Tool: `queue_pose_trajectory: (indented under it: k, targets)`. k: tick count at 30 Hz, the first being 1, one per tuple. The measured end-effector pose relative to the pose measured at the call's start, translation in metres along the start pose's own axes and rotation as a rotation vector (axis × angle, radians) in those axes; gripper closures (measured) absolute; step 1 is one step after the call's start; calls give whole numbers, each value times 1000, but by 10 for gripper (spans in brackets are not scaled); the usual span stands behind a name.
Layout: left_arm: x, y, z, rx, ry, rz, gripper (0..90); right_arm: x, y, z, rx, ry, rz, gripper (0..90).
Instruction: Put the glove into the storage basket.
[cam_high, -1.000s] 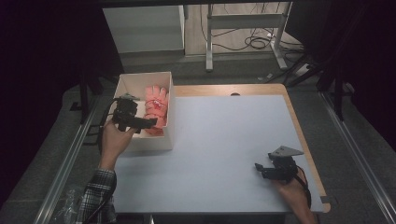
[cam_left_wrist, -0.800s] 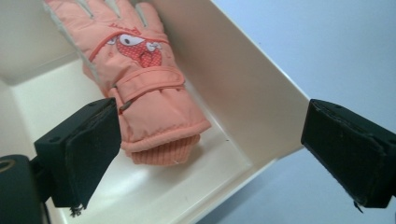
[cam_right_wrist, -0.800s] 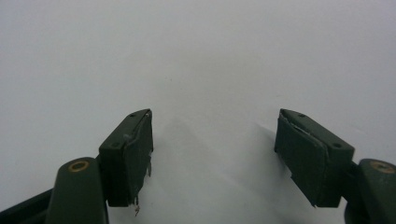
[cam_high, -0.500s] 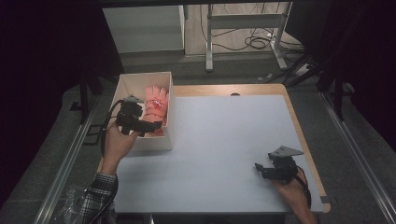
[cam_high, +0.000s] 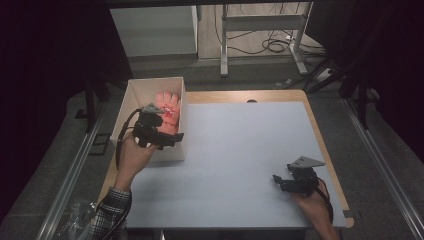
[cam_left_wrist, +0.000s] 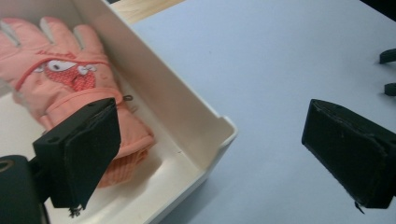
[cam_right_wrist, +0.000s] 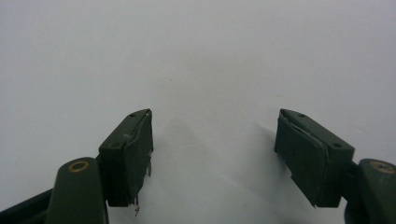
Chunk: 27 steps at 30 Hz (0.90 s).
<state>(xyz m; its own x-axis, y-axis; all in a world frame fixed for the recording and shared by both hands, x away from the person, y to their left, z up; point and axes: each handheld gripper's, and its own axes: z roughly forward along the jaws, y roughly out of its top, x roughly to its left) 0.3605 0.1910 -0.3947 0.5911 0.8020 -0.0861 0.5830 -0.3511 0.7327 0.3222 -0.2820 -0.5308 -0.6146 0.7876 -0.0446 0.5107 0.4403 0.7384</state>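
Note:
A pink winter glove (cam_high: 168, 108) (cam_left_wrist: 70, 84) with a cartoon face lies inside a white open box (cam_high: 131, 98) (cam_left_wrist: 187, 116) at the table's left edge. My left gripper (cam_high: 172, 138) (cam_left_wrist: 210, 158) hovers over the box's near right corner, open, its jaws astride the box wall with nothing held. My right gripper (cam_high: 278, 181) (cam_right_wrist: 212, 158) rests low over the pale table (cam_high: 240, 150) near the front right, open and empty.
The table has a wooden rim (cam_high: 327, 150) on the right and far sides. Metal rails (cam_high: 70, 170) run along the floor on both sides. A desk frame with cables (cam_high: 265, 30) stands behind the table.
My left gripper has drawn back toward the box's near right corner and a little to the right. The glove stays in the box. The right gripper has not moved.

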Motion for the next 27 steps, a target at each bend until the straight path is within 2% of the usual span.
queue_pose_trajectory:
  k: [27]
  targets:
    - [-56,16,36,-27,-133,97,45,0,0,0,1,0,-2,278]
